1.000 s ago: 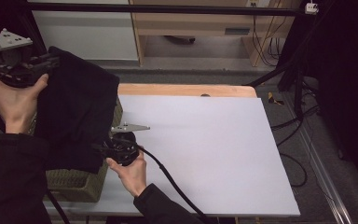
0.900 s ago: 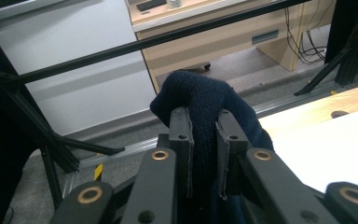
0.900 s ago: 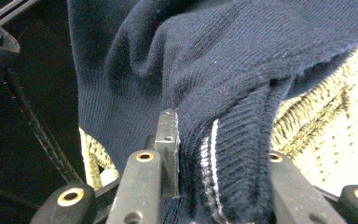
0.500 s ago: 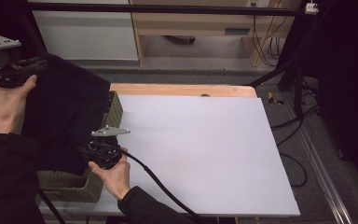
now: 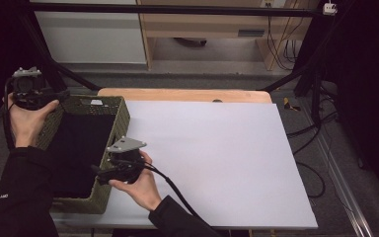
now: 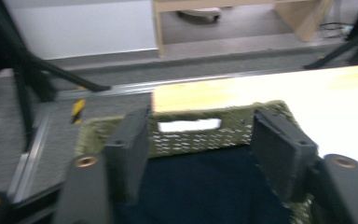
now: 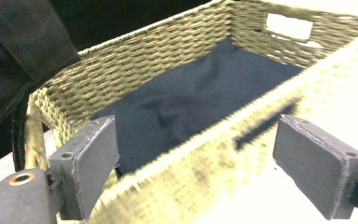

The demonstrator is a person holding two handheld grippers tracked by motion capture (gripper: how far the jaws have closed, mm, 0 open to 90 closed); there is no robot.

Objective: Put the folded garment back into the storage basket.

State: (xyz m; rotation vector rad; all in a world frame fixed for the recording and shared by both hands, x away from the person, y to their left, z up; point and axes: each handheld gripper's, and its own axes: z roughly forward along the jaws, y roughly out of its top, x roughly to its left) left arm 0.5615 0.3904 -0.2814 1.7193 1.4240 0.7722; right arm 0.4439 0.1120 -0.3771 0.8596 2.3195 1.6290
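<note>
Dark navy cloth (image 5: 76, 148) lies loose inside the woven olive basket (image 5: 123, 116), covering the bottom. Left gripper (image 5: 61, 93) is at the basket's far left corner, held in the left hand (image 5: 27, 121); jaws spread, just been opening, nothing between the pads. In the left gripper view the cloth (image 6: 200, 186) sits below and just ahead of the left gripper (image 6: 205, 149), with the basket's far wall and its handle slot (image 6: 189, 125) beyond the jaws. Right gripper (image 5: 97, 174) is at the basket's near right wall, pointing in toward the basket, held in the right hand (image 5: 138, 185); jaws also spread wide, just been opening, pads clamp nothing. In the right gripper view the basket's near rim (image 7: 200, 158) crosses between the two jaws of the right gripper (image 7: 196, 172); whether a pad touches it I cannot tell, blurred. The cloth (image 7: 191, 98) is beyond that rim, ahead of the jaws, apart from both pads. White tabletop (image 5: 217, 158) lies to the right gripper's right, basket resting on its left edge. Cable trails from the right gripper back toward the person's sleeve (image 5: 177, 222).
</note>
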